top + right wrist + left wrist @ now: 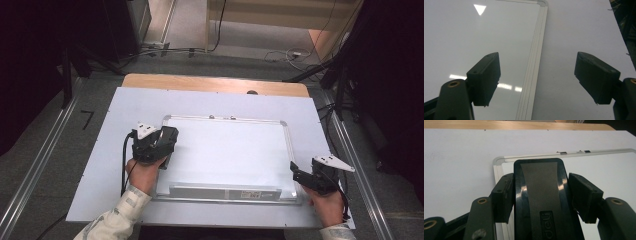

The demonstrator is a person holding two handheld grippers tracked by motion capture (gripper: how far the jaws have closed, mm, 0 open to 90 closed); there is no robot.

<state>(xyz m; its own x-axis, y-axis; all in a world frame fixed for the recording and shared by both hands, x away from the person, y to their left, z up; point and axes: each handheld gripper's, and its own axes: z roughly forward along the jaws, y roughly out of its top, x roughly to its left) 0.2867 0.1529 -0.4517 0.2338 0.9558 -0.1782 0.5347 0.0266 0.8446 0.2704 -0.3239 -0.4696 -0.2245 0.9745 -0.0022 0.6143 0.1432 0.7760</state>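
A whiteboard point(225, 150) with a silver frame lies flat on a white sheet point(130, 105). My left gripper point(164, 141) is over the board's left edge, shut on a black eraser point(170, 135). In the left gripper view the eraser point(541, 195), marked "deli", sits between both pads of the left gripper point(541, 178), above the whiteboard's top left corner point(499, 161). My right gripper point(296, 172) is at the board's lower right edge. In the right gripper view the right gripper point(537, 62) stands open, its jaws on either side of the board's frame point(535, 57).
A grey pen tray point(225, 191) with a label runs along the board's near edge. The wooden table edge point(215, 82) shows beyond the sheet. Cables point(280, 55) lie on the floor behind the table, and metal rails point(35, 170) run along both sides.
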